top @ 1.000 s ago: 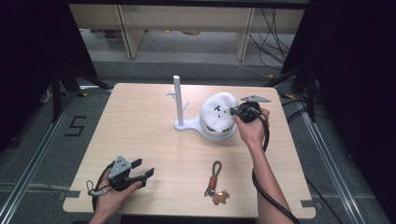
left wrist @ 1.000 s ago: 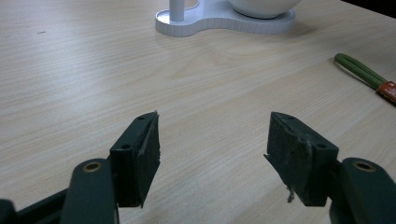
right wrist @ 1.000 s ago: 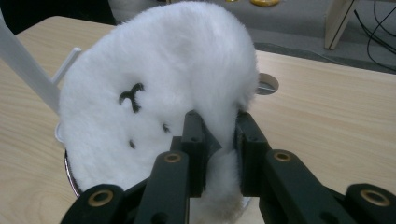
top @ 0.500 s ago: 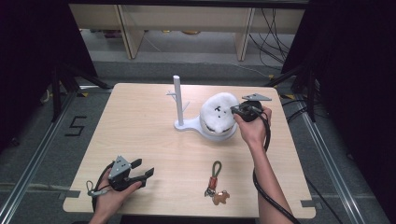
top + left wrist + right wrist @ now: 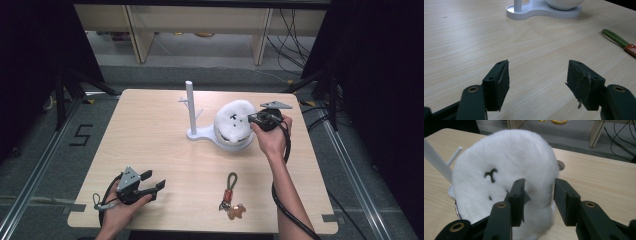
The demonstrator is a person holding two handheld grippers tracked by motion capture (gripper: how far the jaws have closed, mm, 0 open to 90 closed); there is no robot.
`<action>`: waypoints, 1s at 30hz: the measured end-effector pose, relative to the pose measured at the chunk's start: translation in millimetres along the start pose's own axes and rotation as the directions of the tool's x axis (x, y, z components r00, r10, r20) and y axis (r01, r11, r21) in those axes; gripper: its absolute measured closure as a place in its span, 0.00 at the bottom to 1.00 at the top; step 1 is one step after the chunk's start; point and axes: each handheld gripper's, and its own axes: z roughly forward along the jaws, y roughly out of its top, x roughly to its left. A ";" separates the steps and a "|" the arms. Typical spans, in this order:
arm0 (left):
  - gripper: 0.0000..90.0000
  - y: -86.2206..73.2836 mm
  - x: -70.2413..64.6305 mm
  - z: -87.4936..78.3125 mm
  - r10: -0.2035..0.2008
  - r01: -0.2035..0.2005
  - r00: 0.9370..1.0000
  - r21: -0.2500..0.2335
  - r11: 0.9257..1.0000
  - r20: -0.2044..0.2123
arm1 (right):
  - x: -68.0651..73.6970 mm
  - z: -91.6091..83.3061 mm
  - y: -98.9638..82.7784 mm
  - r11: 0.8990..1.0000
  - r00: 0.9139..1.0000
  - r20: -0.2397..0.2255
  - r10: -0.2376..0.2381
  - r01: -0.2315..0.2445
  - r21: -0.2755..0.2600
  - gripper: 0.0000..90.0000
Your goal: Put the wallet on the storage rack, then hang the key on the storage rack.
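The white plush toy sits on the round end of a white stand, a little toward the far right corner of the wooden table, and black stitched marks show on its fur. The stand's thin upright post rises just left of the plush, with short pegs branching from it. The right gripper is at the plush's right side, held by a hand that reaches in from the near edge. In the right gripper view its jaws have just been opening; the edge of the plush lies between them, the left pad against the fur and the right pad a little apart from it, so the fur is no longer pinched. The left gripper rests near the near left corner of the table, well apart from the stand, with its jaws spread wide and nothing but bare wood between them. A keychain with a green loop, a red band and a small brown charm lies near the near edge, between the two forearms.
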 end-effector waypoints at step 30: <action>0.36 17.6 -14.3 0.9 0.048 -0.049 0.998 0.018 0.999 0.052 | -0.7 -50.3 -50.1 0.955 0.986 -0.064 0.155 -0.133 0.265 0.66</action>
